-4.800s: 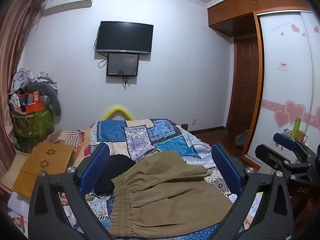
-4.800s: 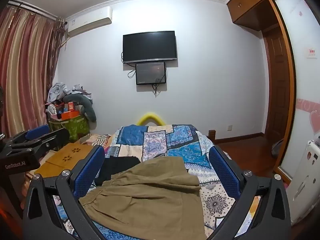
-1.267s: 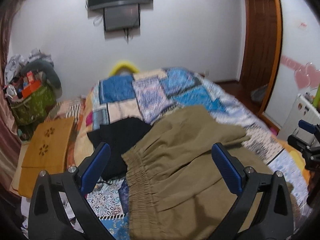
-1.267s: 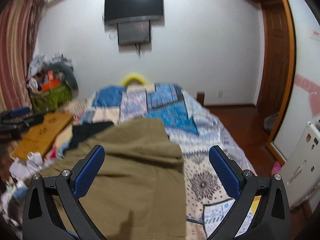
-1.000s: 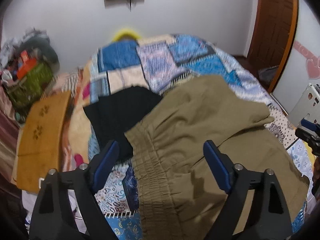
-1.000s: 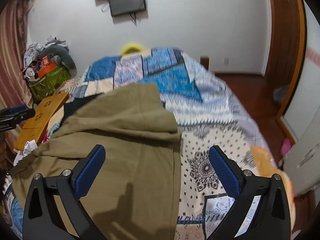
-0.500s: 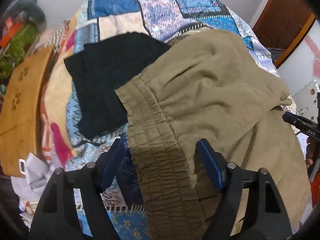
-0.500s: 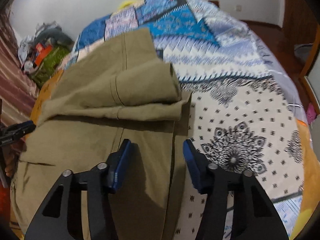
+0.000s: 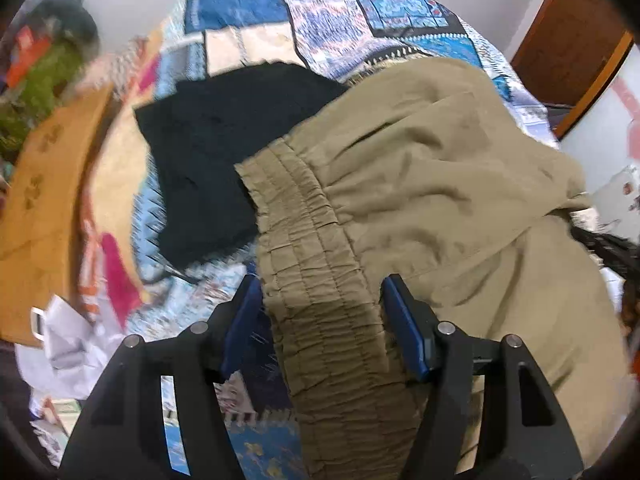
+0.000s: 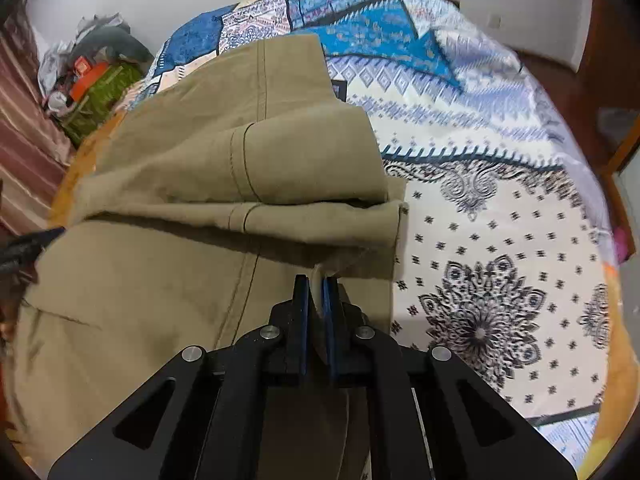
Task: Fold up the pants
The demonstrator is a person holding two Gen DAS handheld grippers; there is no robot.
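Khaki pants (image 9: 420, 184) lie crumpled on a patchwork quilt (image 9: 340, 12), one leg folded back over the rest. My left gripper (image 9: 322, 304) points down at the gathered elastic waistband (image 9: 312, 248). Its jaws are closing, with the waistband filling the gap between the blue pads, and I see no pinch in the cloth. In the right wrist view the pants (image 10: 180, 280) fill the left half. My right gripper (image 10: 318, 284) is shut on a raised ridge of the khaki cloth near the pants' right edge, just below the folded leg.
A black garment (image 9: 224, 152) lies partly under the pants beside the waistband. An orange wooden board (image 9: 44, 200) and white paper litter (image 9: 68, 344) sit off the bed's left side. A green bag with clutter (image 10: 108, 84) stands by the wall. Bare quilt (image 10: 500, 240) spreads to the right.
Both grippers came down onto the pants. The left jaws narrowed around the waistband. The right jaws went from wide open to shut on a ridge of cloth.
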